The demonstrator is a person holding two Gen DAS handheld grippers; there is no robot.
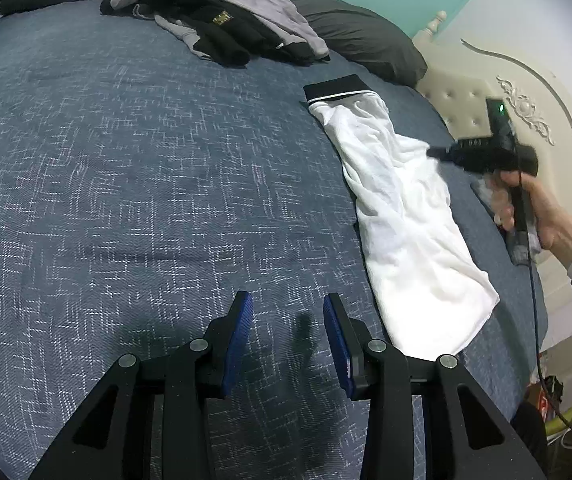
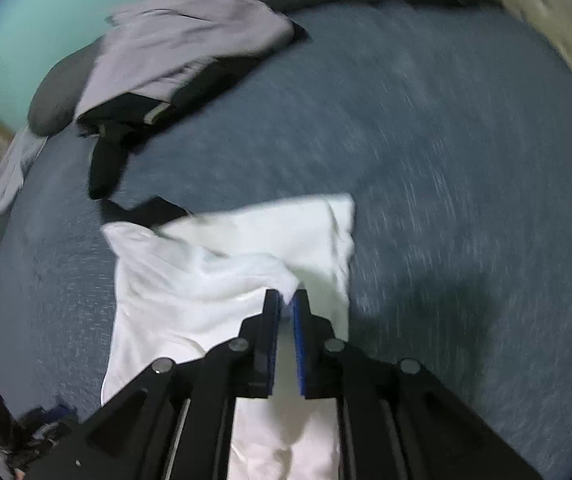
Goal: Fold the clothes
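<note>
Right gripper [image 2: 286, 300] clenched on a fold of the white garment [image 1: 402, 216]; left gripper [image 1: 288, 312] released, empty, over the blue bedspread [image 1: 126, 160].

The garment lies lengthwise near the bed's right edge, black waistband [image 1: 334, 86] farthest from me. I'd carry the pinched fold across low and even, keeping its edges aligned. I can read no writing; a small gold mark on the dark clothes pile [image 1: 222, 20] is illegible.

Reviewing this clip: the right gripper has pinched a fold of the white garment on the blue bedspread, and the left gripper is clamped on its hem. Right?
Not quite. The left gripper stands open over the bare blue bedspread, holding nothing, as the left wrist view shows. The right gripper does pinch the white garment.
</note>
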